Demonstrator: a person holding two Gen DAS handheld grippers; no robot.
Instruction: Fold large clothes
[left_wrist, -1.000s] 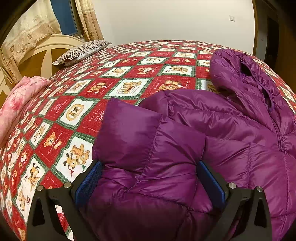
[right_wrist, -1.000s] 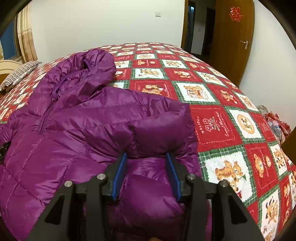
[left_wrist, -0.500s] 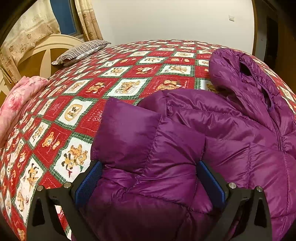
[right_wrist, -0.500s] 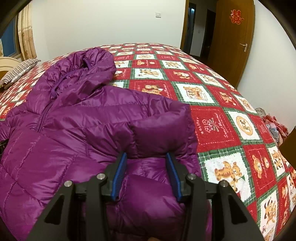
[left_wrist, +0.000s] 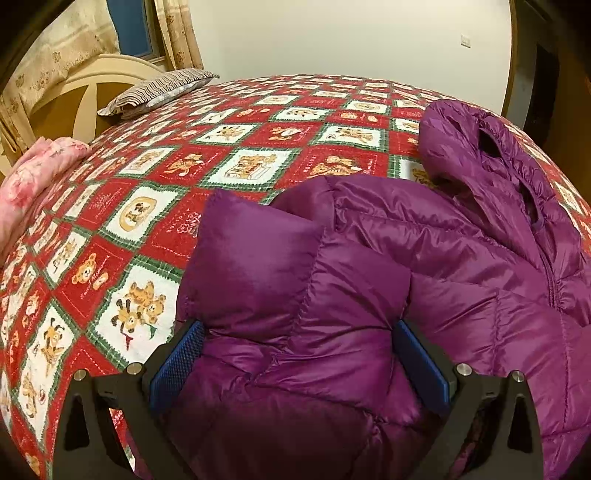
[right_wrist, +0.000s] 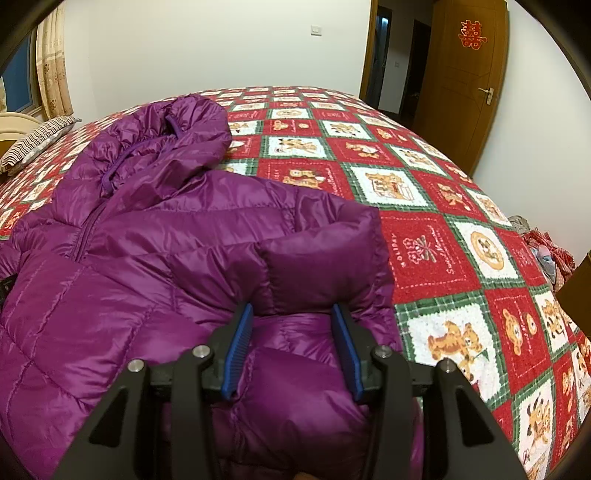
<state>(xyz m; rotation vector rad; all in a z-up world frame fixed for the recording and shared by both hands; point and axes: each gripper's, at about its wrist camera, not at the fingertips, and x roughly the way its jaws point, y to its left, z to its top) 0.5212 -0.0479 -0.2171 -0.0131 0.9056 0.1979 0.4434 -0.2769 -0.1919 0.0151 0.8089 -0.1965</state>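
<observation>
Glossy quilted purple jacket on matt woven-looking cloth bedspread

A: Where's ur left gripper rn?

B: Low, tilted down and fwd. Jaws stand wide, blue pads on either side of a fat bunch of the purple jacket. Padding fills the gap edge to edge and bulges over both pads, so I'm gripping it.

A: And the right gripper?

B: Same tilt, pointing down and fwd. Jaws approx half apart, narrower than the left. Its blue pads press the jacket's folded edge, fabric pinched between them and puffing up above the tips.

A: Hands visible?

B: No, just the black finger frames w/ their bolts.
</observation>
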